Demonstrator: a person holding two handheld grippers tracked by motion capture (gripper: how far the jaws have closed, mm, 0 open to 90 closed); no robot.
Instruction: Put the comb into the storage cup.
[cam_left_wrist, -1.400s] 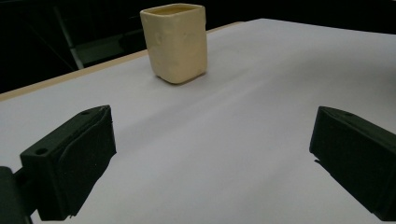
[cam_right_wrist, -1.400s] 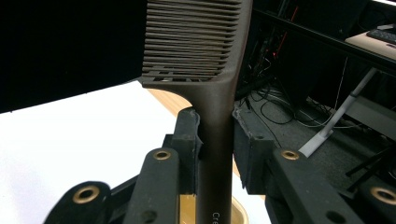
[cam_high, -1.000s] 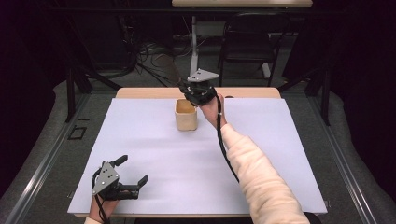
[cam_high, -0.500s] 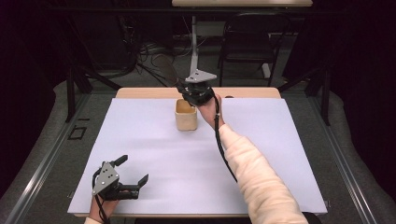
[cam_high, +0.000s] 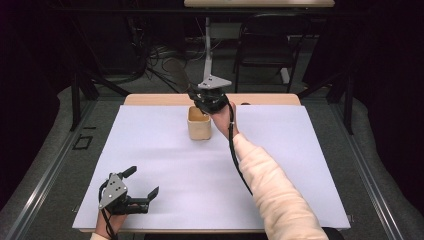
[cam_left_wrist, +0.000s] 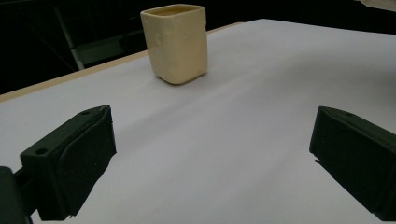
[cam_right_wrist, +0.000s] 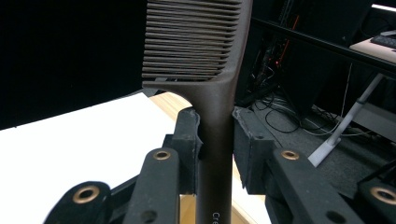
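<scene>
A cream square cup stands upright at the far middle of the white sheet; in the left gripper view the cup is ahead and empty as far as its rim shows. My right gripper hovers just behind and above the cup, shut on the handle of a dark brown comb. The comb's toothed end points up and away from the gripper. Near the sheet's front left corner my left gripper rests open, its fingers wide apart with nothing between them.
The sheet covers a wooden table whose bare far edge shows behind the cup. A sleeved right forearm crosses the sheet's right half. Beyond the table are a dark chair, a stand pole and floor cables.
The right gripper with the comb has shifted very slightly left above the cup. The left gripper has stayed where it was, still open.
</scene>
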